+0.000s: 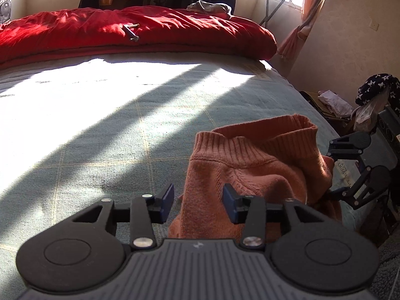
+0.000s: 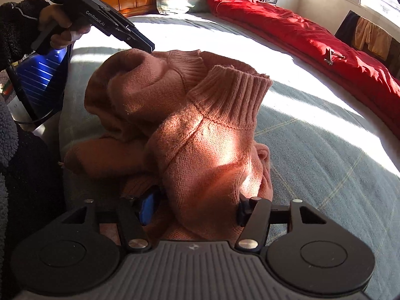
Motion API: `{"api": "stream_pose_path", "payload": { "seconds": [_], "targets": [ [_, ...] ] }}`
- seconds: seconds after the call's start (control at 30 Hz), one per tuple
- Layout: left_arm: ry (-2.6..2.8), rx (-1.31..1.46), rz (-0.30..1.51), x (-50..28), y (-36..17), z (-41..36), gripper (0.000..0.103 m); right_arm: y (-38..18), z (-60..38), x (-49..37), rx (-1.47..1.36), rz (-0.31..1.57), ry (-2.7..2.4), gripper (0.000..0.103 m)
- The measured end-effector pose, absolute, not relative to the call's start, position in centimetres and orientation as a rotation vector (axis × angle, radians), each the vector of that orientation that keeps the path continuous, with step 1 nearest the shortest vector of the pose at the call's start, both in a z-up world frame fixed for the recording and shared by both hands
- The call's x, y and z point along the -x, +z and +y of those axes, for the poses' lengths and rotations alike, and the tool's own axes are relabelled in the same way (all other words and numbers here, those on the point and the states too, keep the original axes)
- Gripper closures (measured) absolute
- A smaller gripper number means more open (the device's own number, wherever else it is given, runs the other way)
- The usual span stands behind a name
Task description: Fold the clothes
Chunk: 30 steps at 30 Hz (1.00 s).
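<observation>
Left wrist view: left tongs (image 1: 198, 203) spread wide, blue pads apart, nothing between them. Orange knit sweater (image 1: 252, 165) sits bunched on the bed (image 1: 100, 130), just ahead and right of these tongs, its near edge running under the right pad. Ribbed collar stands up at the far side of the heap. Right tongs (image 1: 332, 175) show at the sweater's far-right edge, linkage touching or in the knit; from here I cannot tell if they pinch it. Red duvet (image 1: 140, 32) lies well beyond, along the far side of the bed, a small metal piece (image 1: 132, 33) on top of it.

Right wrist view: right tongs (image 2: 193, 208) spread apart, with a fold of the sweater (image 2: 205, 150) bulging up between the pads; pads do not look pressed onto it. Heap rises straight ahead, a ribbed cuff or collar (image 2: 232, 95) upright on top. Left tongs (image 2: 140, 43) come in from upper left, tips at the far top of the heap, held by a hand (image 2: 60, 30) in a dark fleece sleeve (image 2: 15, 25).

Step, as judged: sweater is crumpled, not laid flat and not a folded stack, so this fits gathering or spreading before a fold. Next move calls for each pair of tongs to close on a distinct edge, shoulder or hem, not a thick bunch, and pull apart to flatten it.
</observation>
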<state>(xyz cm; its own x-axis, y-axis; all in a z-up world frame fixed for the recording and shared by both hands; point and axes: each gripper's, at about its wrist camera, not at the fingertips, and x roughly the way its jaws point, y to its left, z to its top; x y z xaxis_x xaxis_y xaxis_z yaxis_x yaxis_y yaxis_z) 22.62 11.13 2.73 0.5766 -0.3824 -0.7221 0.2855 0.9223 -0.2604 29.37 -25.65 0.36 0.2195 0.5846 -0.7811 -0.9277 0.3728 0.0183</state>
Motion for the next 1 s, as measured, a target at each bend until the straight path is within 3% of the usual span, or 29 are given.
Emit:
{"api": "stream_pose_path", "payload": {
  "seconds": [0.23, 0.4, 0.67, 0.77, 0.8, 0.87, 0.9, 1.0],
  "targets": [
    [-0.415, 0.322, 0.913, -21.0, 0.2, 14.3, 0.046, 0.6, -25.8, -30.2, 0.450, 0.820, 1.128, 0.036],
    [-0.548, 0.465, 0.912, -20.9, -0.6, 14.9, 0.046, 0.5, -25.6, -30.0, 0.448, 0.822, 1.128, 0.032],
    [-0.711, 0.371, 0.914, -20.2, -0.4, 12.5, 0.048, 1.6, -25.9, -30.1, 0.373, 0.820, 1.150, 0.032],
    [-0.661, 0.260, 1.025, -20.5, -2.3, 11.4, 0.049, 2.2, -26.0, -30.3, 0.330, 0.806, 1.173, 0.032],
    [-0.644, 0.215, 1.059, -20.6, -2.9, 10.9, 0.051, 2.1, -25.9, -30.3, 0.335, 0.803, 1.174, 0.032],
    [-0.636, 0.149, 1.070, -20.5, -3.0, 9.8, 0.070, 1.7, -25.5, -30.3, 0.356, 0.807, 1.165, 0.033],
    [-0.614, 0.139, 1.049, -20.6, -2.5, 9.9, 0.073, 1.6, -25.4, -30.2, 0.378, 0.803, 1.150, 0.034],
    [-0.550, 0.111, 0.986, -20.9, -1.0, 9.9, 0.083, 1.6, -24.9, -29.9, 0.437, 0.785, 1.103, 0.046]
  ]
}}
